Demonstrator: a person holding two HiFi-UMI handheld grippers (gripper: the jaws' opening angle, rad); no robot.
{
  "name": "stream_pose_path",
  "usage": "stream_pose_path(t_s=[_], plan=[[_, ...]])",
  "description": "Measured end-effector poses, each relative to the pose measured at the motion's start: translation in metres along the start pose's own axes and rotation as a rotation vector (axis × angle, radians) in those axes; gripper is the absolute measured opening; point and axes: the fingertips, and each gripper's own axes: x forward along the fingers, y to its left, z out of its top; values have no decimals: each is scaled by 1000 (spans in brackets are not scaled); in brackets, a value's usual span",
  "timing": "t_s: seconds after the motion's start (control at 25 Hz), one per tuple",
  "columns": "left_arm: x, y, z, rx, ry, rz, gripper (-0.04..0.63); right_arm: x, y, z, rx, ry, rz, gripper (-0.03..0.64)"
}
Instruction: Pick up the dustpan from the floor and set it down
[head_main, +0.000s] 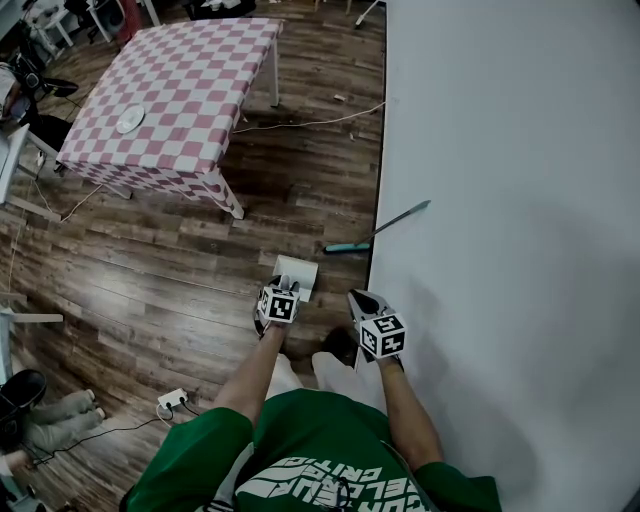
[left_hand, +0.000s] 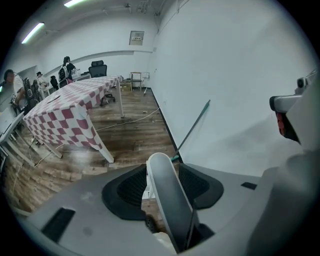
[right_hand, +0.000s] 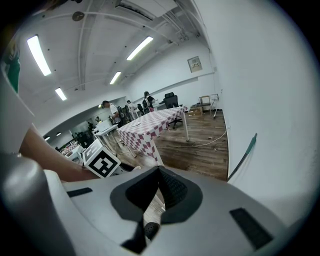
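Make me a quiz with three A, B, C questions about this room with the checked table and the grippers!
1. Where does the long stick lean?
A. on the table
B. against the white wall
C. on a chair

2. What colours is the tablecloth?
A. blue and yellow
B. pink and white
C. all black

3. How is the left hand-held gripper?
A. jaws apart, with the dustpan handle between them
B. squeezing a cup
C. closed on nothing

Answers:
1 B, its upper end rests on the wall.
2 B, its checks are pink and white.
3 A, there are gaps on both sides of the handle.
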Motion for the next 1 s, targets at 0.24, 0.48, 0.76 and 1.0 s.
stream_pose_path(t_s=[0.24,0.48,0.76,1.0], plan=[[3,10,2,2,27,37,173,-3,0,-1,5,2,-6,8],[0,21,-5,-16,39,81,156,-5,-3,-5,7,7,-14,8],[-12,24,-13,-19,54,89,121,-8,1,-7,2,13,-15,8],[-24,16,-11,14,33,68,120,-9,3,-8,-2,8,-9,8]])
